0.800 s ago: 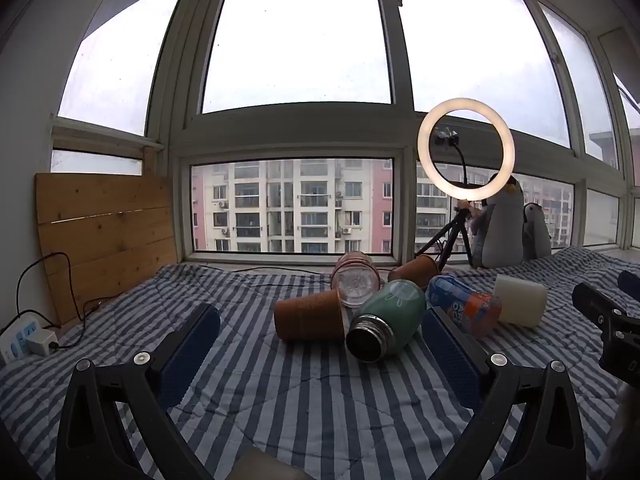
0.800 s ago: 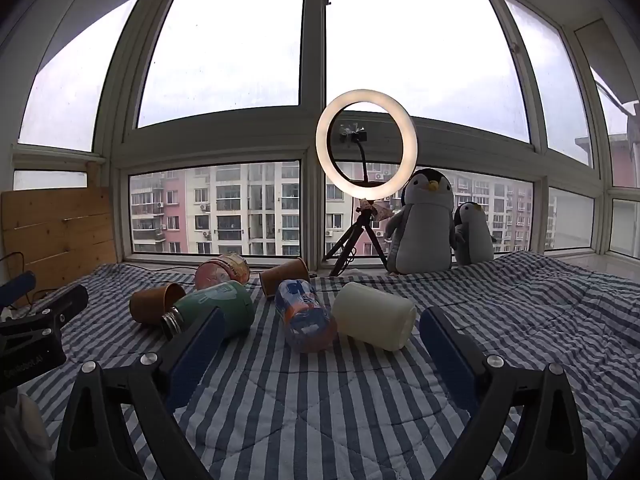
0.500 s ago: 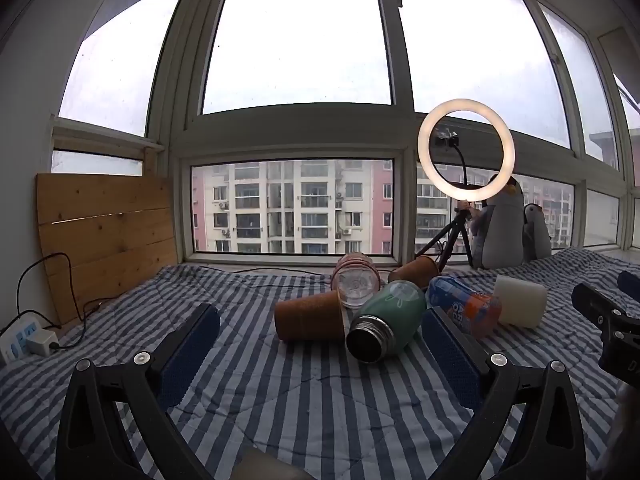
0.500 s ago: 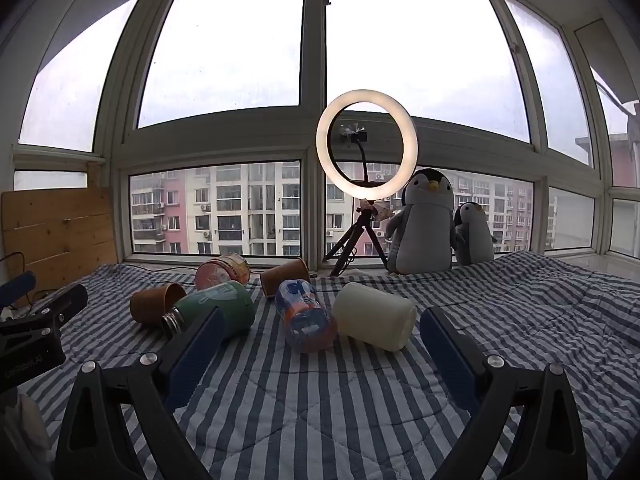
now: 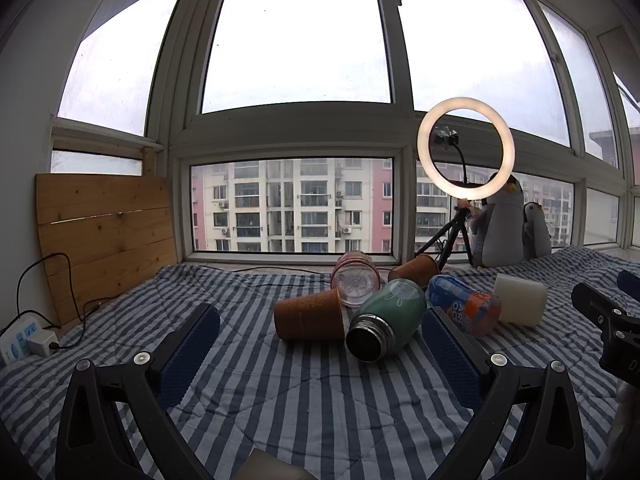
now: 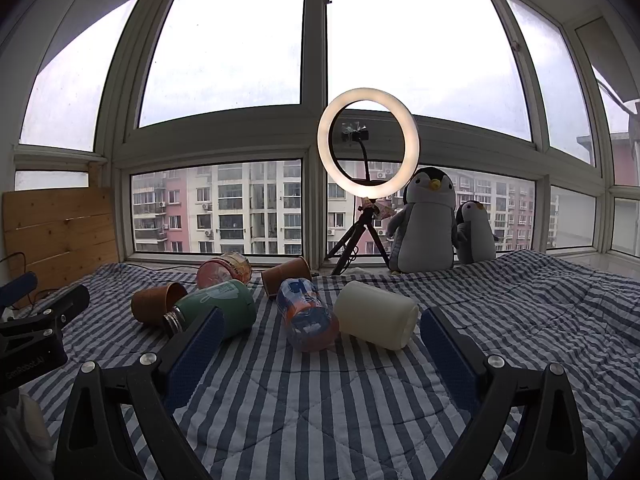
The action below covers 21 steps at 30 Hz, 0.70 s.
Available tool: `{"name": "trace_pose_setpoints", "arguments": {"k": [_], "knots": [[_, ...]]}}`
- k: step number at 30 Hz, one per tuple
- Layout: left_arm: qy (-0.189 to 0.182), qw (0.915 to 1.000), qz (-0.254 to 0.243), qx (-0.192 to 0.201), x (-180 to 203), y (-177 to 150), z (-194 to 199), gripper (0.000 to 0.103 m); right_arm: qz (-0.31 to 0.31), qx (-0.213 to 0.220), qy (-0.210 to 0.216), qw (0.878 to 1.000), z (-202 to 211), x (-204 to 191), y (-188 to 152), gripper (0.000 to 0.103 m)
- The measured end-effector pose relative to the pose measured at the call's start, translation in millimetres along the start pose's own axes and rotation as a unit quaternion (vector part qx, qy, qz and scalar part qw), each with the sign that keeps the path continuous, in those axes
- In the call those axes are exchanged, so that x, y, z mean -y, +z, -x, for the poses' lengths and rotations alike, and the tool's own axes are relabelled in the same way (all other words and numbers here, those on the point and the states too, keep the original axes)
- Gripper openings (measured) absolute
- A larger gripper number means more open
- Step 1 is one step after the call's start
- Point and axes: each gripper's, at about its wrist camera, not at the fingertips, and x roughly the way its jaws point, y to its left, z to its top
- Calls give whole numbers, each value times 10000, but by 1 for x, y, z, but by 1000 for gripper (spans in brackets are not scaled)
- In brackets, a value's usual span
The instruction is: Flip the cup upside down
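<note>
Several cups lie on their sides on a striped blanket (image 5: 280, 400). They are a brown paper cup (image 5: 310, 315) (image 6: 158, 308), a green steel flask (image 5: 386, 324) (image 6: 218, 312), a pink clear cup (image 5: 356, 278) (image 6: 224, 270), a second brown cup (image 5: 416, 270) (image 6: 286, 274), a blue-orange cup (image 5: 464, 310) (image 6: 306, 314) and a white cup (image 5: 519, 304) (image 6: 376, 320). My left gripper (image 5: 320, 348) is open and empty, just short of the brown cup and flask. My right gripper (image 6: 320, 346) is open and empty, just short of the blue-orange and white cups.
A ring light on a tripod (image 6: 368, 148) and two plush penguins (image 6: 428, 224) stand at the window. A wooden board (image 5: 104, 236) leans at the left, with a power strip (image 5: 24, 340) and cable below it.
</note>
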Motion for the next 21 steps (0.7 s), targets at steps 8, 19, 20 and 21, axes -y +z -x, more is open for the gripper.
{"name": "trace_pose_setpoints", "arguments": {"k": [8,19,20,21], "knots": [[1,10000,-7,-10,0,-1,0,102,-9,1,3,10000,0,1,0,97],[0,10000,-9,-8,0,-1,-1,102,-14,0,6,10000,0,0,1,97],[0,10000,-9,-9,0,-1,-1,102,-13,-4,7,10000,0,0,1,97],[1,10000,-9,-10,0,-1,-1,102,-12,-4,6,10000,0,0,1,97]]}}
